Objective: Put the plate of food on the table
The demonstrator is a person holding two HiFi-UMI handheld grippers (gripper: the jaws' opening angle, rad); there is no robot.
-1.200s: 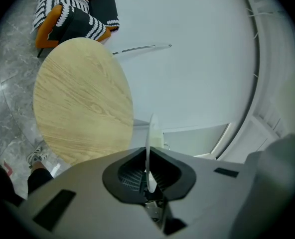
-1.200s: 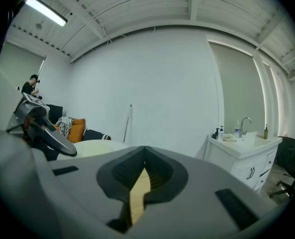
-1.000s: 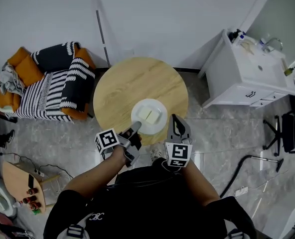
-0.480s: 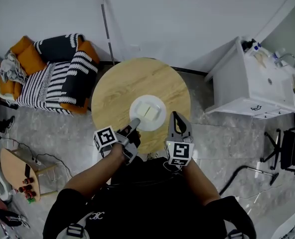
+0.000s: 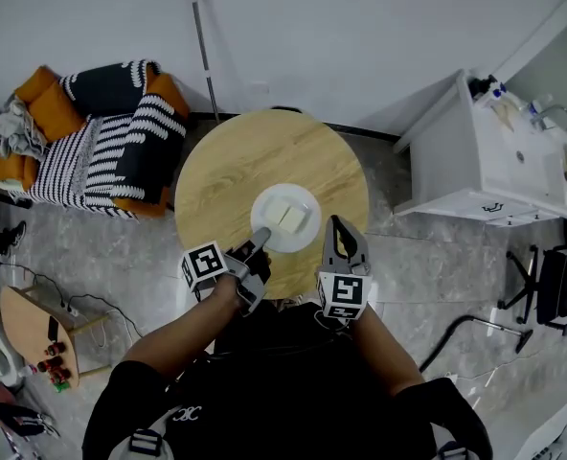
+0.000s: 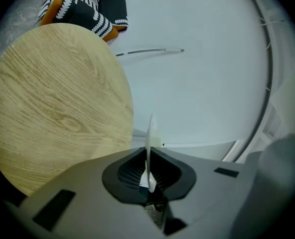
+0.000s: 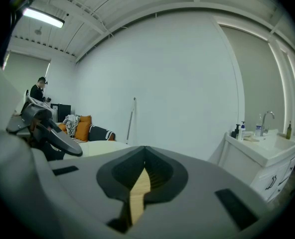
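Note:
A white plate (image 5: 267, 205) carrying pale yellow food pieces (image 5: 284, 217) lies over the near part of the round wooden table (image 5: 231, 166). My left gripper (image 5: 260, 239) is shut on the plate's near rim. In the left gripper view the plate (image 6: 149, 138) shows edge-on as a thin white line pinched in my left gripper (image 6: 148, 169), with the table (image 6: 53, 98) to the left. I cannot tell whether the plate rests on the wood. My right gripper (image 5: 339, 228) hovers at the table's near right edge, shut and holding nothing. The right gripper (image 7: 143, 157) shows only a sliver of wood through its slit.
A striped black, white and orange sofa (image 5: 92, 151) stands left of the table. A white sink cabinet (image 5: 494, 161) is at the right, with a black chair (image 5: 561, 290) and a hose (image 5: 465, 338) on the floor. A low wooden side table (image 5: 39, 338) sits at the lower left.
The head view shifted a little. The plate and left gripper sit slightly farther in over the table than a second ago. Both grips look the same.

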